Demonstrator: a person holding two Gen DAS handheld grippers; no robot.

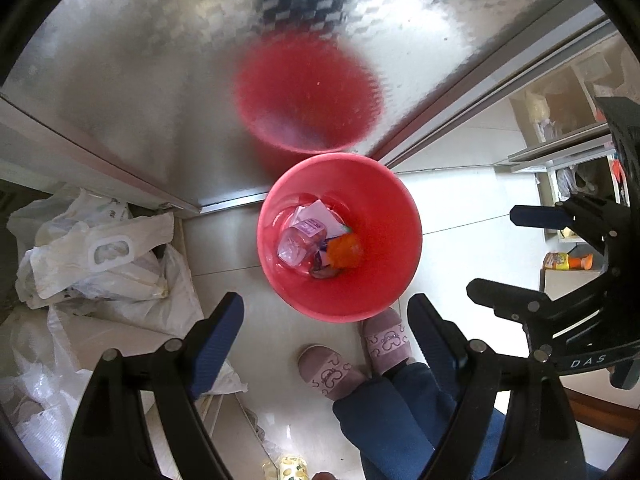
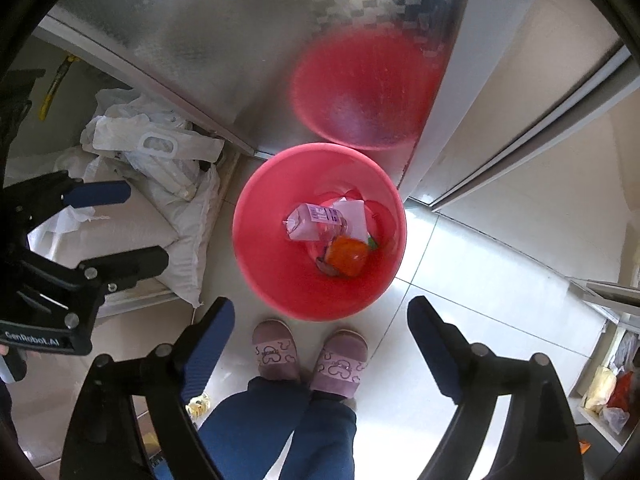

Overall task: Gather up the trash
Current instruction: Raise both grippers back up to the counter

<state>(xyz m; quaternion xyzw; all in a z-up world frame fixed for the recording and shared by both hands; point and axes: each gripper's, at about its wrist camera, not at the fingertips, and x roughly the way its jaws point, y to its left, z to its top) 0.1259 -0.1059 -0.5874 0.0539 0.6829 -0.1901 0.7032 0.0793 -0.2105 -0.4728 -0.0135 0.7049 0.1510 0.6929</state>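
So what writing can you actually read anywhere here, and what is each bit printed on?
"DAS": white letters on the black body of the right gripper, seen from the left wrist view; the word is cut off.
"GenRobot.AI": on the black body of the left gripper, seen from the right wrist view.
Bottle in the red bin: purple label with print, too small and blurred to read.
Slippers: looped pattern only, no legible words.

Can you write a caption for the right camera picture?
Open tongs hover over a red bin holding trash.

Left gripper (image 1: 326, 334) empty, jaws wide, right gripper (image 2: 322, 332) likewise, both pointing down
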